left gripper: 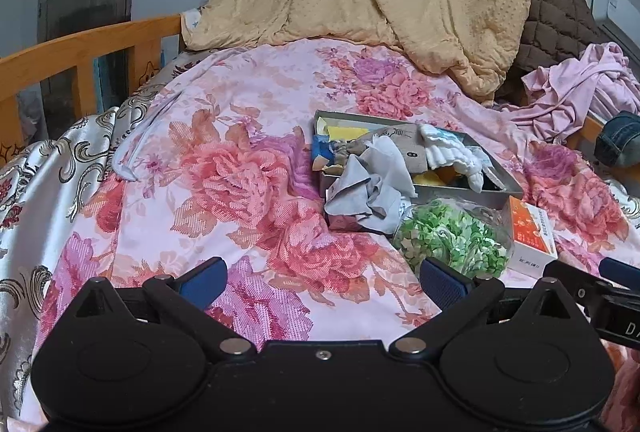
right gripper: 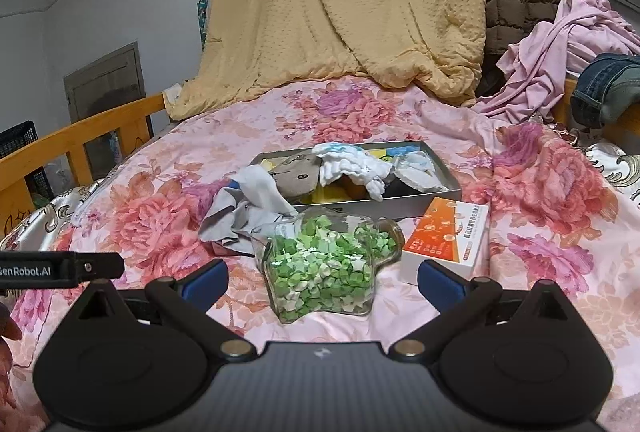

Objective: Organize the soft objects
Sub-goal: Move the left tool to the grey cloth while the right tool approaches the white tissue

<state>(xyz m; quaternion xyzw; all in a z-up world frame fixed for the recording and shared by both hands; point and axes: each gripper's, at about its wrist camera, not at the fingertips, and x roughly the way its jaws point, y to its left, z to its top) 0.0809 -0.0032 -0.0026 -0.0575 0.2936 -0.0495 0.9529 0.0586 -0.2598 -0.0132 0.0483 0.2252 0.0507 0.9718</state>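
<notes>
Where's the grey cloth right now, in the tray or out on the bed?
The grey cloth lies crumpled half over the metal tray's left end, spilling onto the floral bedspread, just behind the glass jar of green paper stars.

The flowered bedsheet (right gripper: pixel 168 192) is a matt printed cloth with a woven look, and beside it the silver cover (left gripper: pixel 48 168) is a glossy satin that shines. The tray (right gripper: pixel 448 192) looks like dull grey metal and holds soft cloths, among them a white ribbed cloth (right gripper: pixel 352 164); the jar (right gripper: pixel 324 264) is clear and shiny, full of green paper stars. The box (right gripper: pixel 448 236) is smooth printed cardboard, the bed rail (left gripper: pixel 80 48) is varnished wood, and the beige quilt (right gripper: pixel 340 4) is a dotted, puffy fabric.
</notes>
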